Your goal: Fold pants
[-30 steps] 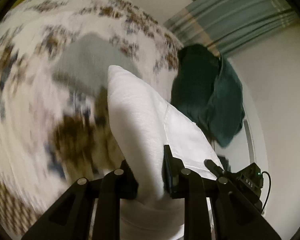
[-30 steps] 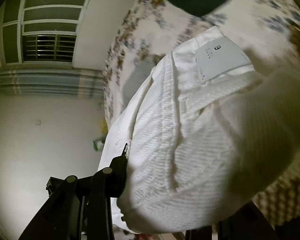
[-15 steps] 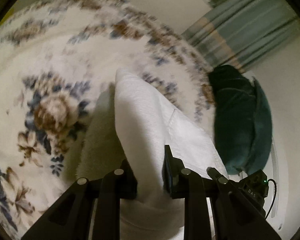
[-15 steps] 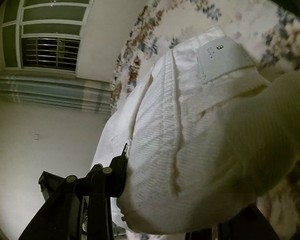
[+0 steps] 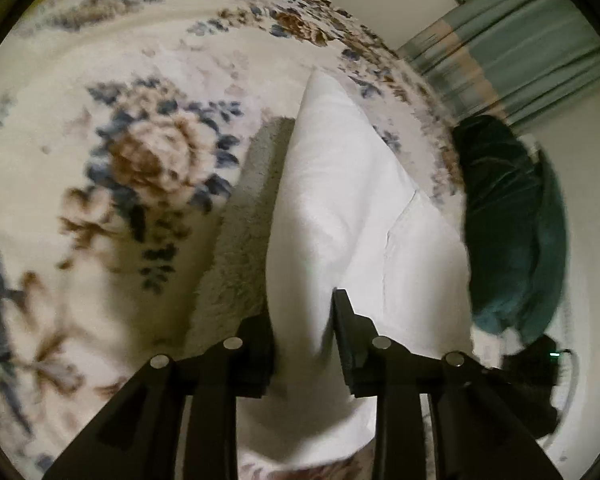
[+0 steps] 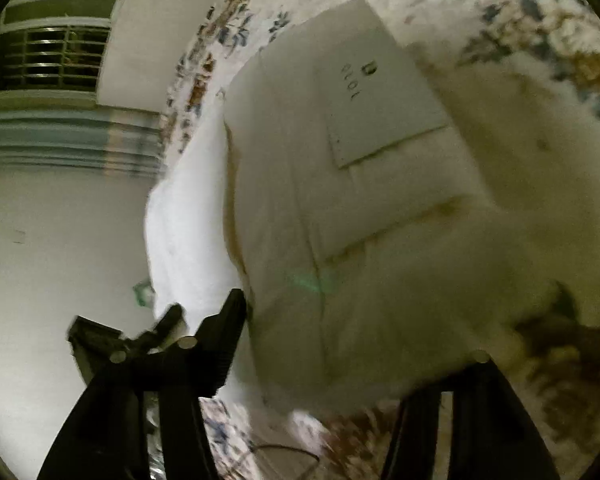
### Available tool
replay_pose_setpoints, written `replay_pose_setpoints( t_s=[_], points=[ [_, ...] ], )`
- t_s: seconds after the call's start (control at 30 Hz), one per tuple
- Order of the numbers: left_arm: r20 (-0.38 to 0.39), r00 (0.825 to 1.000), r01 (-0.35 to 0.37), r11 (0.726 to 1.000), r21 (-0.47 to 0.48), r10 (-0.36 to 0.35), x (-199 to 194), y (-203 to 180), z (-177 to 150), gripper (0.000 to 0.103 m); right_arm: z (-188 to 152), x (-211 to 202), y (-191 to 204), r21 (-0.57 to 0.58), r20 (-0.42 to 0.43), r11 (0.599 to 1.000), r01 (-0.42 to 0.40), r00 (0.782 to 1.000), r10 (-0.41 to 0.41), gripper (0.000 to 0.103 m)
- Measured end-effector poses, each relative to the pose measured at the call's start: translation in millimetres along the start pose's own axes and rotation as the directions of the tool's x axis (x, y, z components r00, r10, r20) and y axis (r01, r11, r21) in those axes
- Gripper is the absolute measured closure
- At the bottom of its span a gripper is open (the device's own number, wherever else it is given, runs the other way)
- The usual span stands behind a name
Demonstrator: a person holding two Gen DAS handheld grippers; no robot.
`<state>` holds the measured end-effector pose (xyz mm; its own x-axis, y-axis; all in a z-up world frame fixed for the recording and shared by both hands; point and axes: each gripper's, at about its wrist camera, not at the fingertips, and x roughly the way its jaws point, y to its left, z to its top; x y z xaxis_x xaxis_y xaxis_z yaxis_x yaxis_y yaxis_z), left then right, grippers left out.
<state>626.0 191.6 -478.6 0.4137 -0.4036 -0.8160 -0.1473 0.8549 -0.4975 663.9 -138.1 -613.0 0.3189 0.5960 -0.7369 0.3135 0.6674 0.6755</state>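
Left gripper (image 5: 302, 330): both black fingers were visible, closed down to a narrow gap with a thick fold of the white pants (image 5: 340, 200) pinched between them; cloth filled the whole gap and bulged out below the jaws. Ahead of the jaws the fold ran away as a tall ridge, tapering to a rounded tip; a seam line crossed the cloth to the right of the right finger. The pants lay on the floral blanket (image 5: 140, 168), whose cream pile with blue and brown flowers spread to the left of the jaws and beyond the fold. A dark teal garment (image 5: 512, 224) sat farther right of the jaws, just beside the white cloth — contact not resolvable. Striped curtain (image 5: 520, 40) beyond it, upper right. Right gripper (image 6: 340, 344): only 1 finger (image 6: 228, 344) was clearly seen, at the left edge of the bunched pants (image 6: 300, 220), touching the cloth; the other finger was covered by fabric, so the opening could not be read, nor whether it gripped. The frame was motion-blurred. A white paper tag (image 6: 380, 80) with dark print lay on the cloth ahead of the jaws. A barred window (image 6: 48, 56) was far left of them.
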Motion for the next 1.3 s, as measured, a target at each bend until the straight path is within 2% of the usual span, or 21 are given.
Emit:
replay_pose_setpoints(
  t_s=[0.1, 0.13, 0.2, 0.27, 0.3, 0.33, 0.37, 0.4, 0.43, 0.53, 0.67, 0.73, 0.93, 1.03, 1.23, 1.3],
  points=[
    [0.055, 0.991, -0.127, 0.988, 0.086, 0.122, -22, -24, -4, 0.079, -1, -24, 13, -0.056, 0.03, 0.99, 0.133, 0.991, -0.131, 0.038],
    [0.08, 0.985, -0.162, 0.98, 0.114, 0.154, -30, -33, -8, 0.079, -4, -33, 21, -0.086, 0.055, 0.979, 0.184, 0.982, -0.18, 0.032],
    [0.114, 0.97, -0.232, 0.96, 0.155, 0.216, -45, -50, -15, 0.078, -9, -53, 40, -0.149, 0.119, 0.946, 0.286, 0.955, -0.27, 0.029],
    [0.134, 0.955, -0.286, 0.941, 0.179, 0.265, -59, -64, -22, 0.066, -13, -70, 52, -0.18, 0.166, 0.913, 0.366, 0.926, -0.339, 0.027],
    [0.143, 0.948, -0.306, 0.934, 0.185, 0.283, -67, -73, -28, 0.056, -17, -78, 61, -0.2, 0.19, 0.893, 0.404, 0.91, -0.369, 0.025],
    [0.151, 0.944, -0.318, 0.929, 0.191, 0.292, -74, -78, -31, 0.039, -21, -86, 71, -0.217, 0.214, 0.872, 0.439, 0.893, -0.396, 0.019],
    [0.154, 0.94, -0.331, 0.922, 0.199, 0.304, -81, -85, -36, 0.028, -27, -95, 80, -0.236, 0.242, 0.847, 0.477, 0.873, -0.424, 0.015],
    [0.158, 0.935, -0.344, 0.917, 0.201, 0.317, -86, -90, -39, 0.015, -30, -104, 86, -0.246, 0.257, 0.832, 0.497, 0.861, -0.439, 0.005],
    [0.163, 0.928, -0.364, 0.909, 0.204, 0.336, -92, -98, -42, 0.012, -36, -113, 95, -0.262, 0.276, 0.817, 0.514, 0.851, -0.447, 0.002],
    [0.186, 0.917, -0.389, 0.895, 0.22, 0.353, -114, -119, -57, 0.011, -59, -147, 120, -0.297, 0.345, 0.761, 0.577, 0.808, -0.478, 0.001],
    [0.226, 0.907, -0.404, 0.887, 0.223, 0.356, -155, -146, -79, 0.01, -92, -200, 149, -0.314, 0.427, 0.725, 0.613, 0.773, -0.468, 0.0],
    [0.248, 0.899, -0.417, 0.88, 0.227, 0.362, -180, -160, -93, 0.01, -109, -231, 163, -0.321, 0.462, 0.718, 0.618, 0.763, -0.451, 0.0],
    [0.333, 0.872, -0.443, 0.867, 0.229, 0.358, -264, -200, -139, 0.01, -165, -319, 191, -0.341, 0.52, 0.719, 0.605, 0.759, -0.392, 0.0],
    [0.376, 0.859, -0.45, 0.864, 0.227, 0.349, -309, -220, -163, 0.01, -202, -372, 203, -0.359, 0.56, 0.713, 0.602, 0.75, -0.351, 0.0],
    [0.459, 0.828, -0.458, 0.86, 0.224, 0.322, -389, -259, -218, 0.01, -279, -467, 222, -0.401, 0.607, 0.713, 0.576, 0.75, -0.264, 0.0],
    [0.469, 0.826, -0.451, 0.865, 0.22, 0.312, -412, -269, -237, 0.01, -304, -498, 226, -0.417, 0.616, 0.713, 0.563, 0.752, -0.234, 0.0]
  ],
)
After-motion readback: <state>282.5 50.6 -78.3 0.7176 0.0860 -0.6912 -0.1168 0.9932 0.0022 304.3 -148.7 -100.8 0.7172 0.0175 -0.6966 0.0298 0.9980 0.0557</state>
